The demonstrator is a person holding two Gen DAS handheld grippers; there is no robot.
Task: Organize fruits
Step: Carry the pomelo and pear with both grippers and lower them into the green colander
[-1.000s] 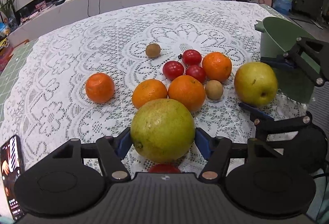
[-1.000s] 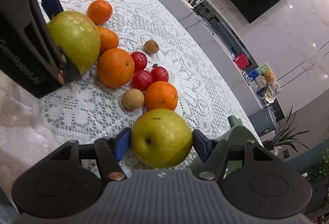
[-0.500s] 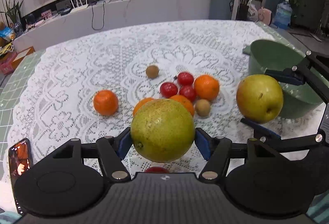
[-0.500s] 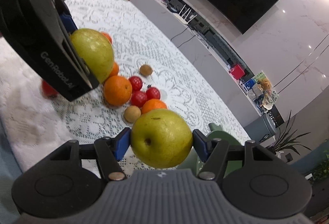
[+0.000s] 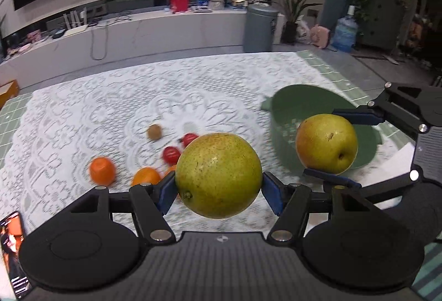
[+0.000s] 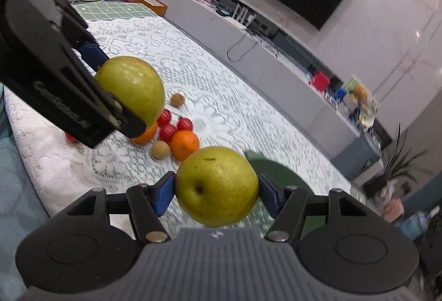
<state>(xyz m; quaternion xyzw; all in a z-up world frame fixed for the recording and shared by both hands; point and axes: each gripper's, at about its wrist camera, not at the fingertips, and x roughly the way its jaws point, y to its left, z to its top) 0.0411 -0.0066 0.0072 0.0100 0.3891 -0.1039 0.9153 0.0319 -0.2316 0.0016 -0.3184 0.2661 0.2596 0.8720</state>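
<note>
L gripper [image 5: 218, 189] jaws gripped green pear [image 5: 218, 175]; R gripper [image 6: 216, 194] jaws gripped yellow pear [image 6: 217, 186], green bowl [image 5: 290, 107] at 2 o'clock. Lettering on L gripper body unreadable.

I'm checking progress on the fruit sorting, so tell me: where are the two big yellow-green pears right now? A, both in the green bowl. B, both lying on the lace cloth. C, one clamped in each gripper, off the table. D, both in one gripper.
C: the left gripper clamps one pear and the right gripper clamps the other pear, both above the lace cloth.
</note>
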